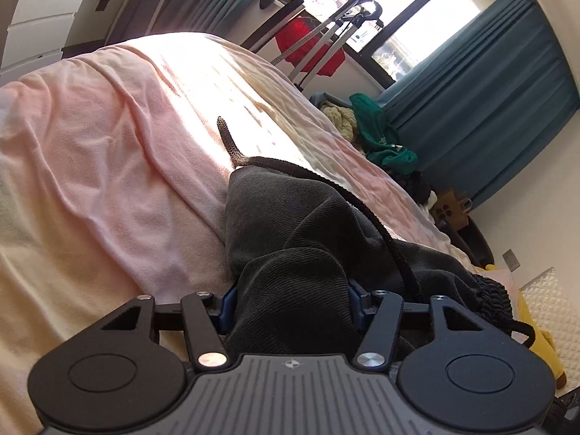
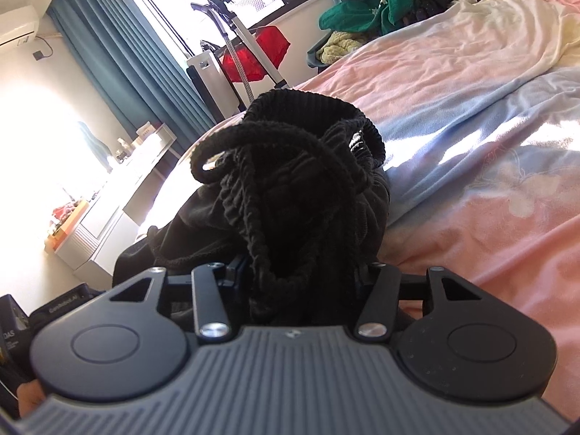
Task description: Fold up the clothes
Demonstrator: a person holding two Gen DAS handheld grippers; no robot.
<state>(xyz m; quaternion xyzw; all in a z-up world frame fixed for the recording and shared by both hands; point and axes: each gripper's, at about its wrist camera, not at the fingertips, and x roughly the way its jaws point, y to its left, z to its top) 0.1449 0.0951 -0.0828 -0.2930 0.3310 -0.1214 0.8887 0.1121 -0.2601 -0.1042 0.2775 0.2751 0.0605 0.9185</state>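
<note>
A dark grey pair of trousers [image 1: 290,224] lies bunched on the pink and cream bedspread [image 1: 108,145]. Its black drawstring [image 1: 232,145] trails out over the sheet. In the left wrist view my left gripper [image 1: 291,299] is shut on a thick fold of this cloth, with blue pads [image 1: 230,301] showing at the fold's sides. In the right wrist view the black elastic waistband [image 2: 308,166] and looped drawstring [image 2: 224,145] stand gathered in a heap. My right gripper [image 2: 301,279] is shut on the waistband's lower part, and the cloth hides its fingertips.
A pile of green and cream clothes [image 1: 380,134] [image 2: 366,11] sits at the bed's far side. A standing steamer with a red garment [image 1: 308,43] [image 2: 253,54] is by the window. White drawers [image 1: 36,18] and a desk [image 2: 108,199] flank the bed.
</note>
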